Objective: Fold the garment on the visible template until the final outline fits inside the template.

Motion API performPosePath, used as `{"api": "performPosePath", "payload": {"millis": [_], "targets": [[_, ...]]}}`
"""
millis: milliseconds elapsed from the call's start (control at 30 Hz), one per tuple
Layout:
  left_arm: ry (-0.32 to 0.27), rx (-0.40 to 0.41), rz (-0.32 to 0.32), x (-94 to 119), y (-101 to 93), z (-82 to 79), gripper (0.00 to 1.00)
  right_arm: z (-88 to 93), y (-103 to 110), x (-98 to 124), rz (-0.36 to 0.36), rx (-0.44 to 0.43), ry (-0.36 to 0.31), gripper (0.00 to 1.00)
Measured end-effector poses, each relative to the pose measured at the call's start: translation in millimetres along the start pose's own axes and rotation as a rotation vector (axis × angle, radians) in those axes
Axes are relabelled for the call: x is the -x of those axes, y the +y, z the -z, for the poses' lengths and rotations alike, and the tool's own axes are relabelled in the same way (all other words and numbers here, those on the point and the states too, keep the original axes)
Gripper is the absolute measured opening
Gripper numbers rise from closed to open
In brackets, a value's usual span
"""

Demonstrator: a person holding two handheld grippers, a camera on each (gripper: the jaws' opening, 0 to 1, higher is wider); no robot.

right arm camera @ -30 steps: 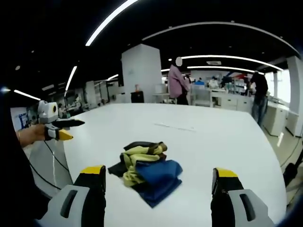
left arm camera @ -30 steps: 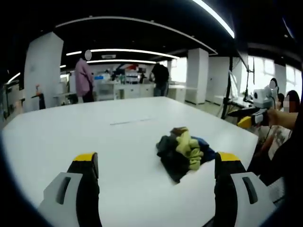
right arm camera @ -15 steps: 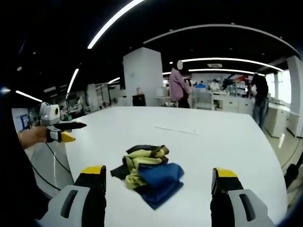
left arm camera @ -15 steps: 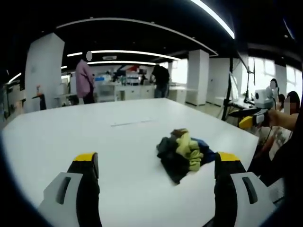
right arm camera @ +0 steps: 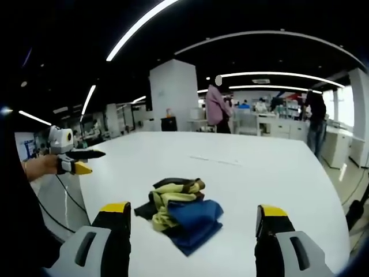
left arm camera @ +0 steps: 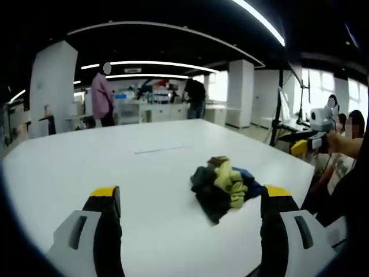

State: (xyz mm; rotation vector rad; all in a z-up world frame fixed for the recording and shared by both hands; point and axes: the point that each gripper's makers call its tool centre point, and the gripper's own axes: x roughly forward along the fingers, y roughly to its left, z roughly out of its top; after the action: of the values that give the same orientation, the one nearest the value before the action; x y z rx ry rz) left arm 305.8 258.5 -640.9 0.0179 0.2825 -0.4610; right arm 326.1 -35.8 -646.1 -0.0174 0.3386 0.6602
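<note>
One garment [left arm camera: 223,187] lies crumpled in a heap on the white tabletop [left arm camera: 86,167]. It is a single bundle of dark, yellow-green and blue cloth, with the blue part toward the right tool's side [right arm camera: 183,214]. One thin pale strip [left arm camera: 159,150] lies flat on the tabletop beyond the heap, well apart from it.

There are two tools. In the left gripper view the left tool [left arm camera: 187,199] is raised above the near edge of the tabletop, its two yellow-tipped jaws spread wide with nothing between them; the garment sits ahead, nearer the right-hand jaw and not touching it. In the right gripper view the right tool [right arm camera: 193,214] is likewise spread wide and empty, with the heap centred ahead between its jaws and clear of both.

Each tool also appears in the other's view, held in a hand off the tabletop's side edge: the right tool [left arm camera: 308,145] at the right of the left gripper view, the left tool [right arm camera: 78,161] at the left of the right gripper view.

The garment lies near the tabletop's front corner, close to the edges beside both tools. Broad bare white surface stretches behind it and to the far side.

Two people [left arm camera: 102,99] [left arm camera: 195,96] stand past the far edge, among white pillars and desks.
</note>
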Motion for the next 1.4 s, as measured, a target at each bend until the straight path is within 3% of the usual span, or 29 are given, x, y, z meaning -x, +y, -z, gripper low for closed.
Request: {"api": "performPosePath", "payload": {"millis": [300,1400], "targets": [[-0.068,0.08,0.019,1.9,5.2,-11.9,0.96,7.6,1.7,-4.3,-0.016,-0.006,0.021,0.87],[0.05,0.017,0.035,-10.9,8.9,11.1,0.93,19.1,7.7,-22.7,-0.044,0.034,0.077,0.86]]}}
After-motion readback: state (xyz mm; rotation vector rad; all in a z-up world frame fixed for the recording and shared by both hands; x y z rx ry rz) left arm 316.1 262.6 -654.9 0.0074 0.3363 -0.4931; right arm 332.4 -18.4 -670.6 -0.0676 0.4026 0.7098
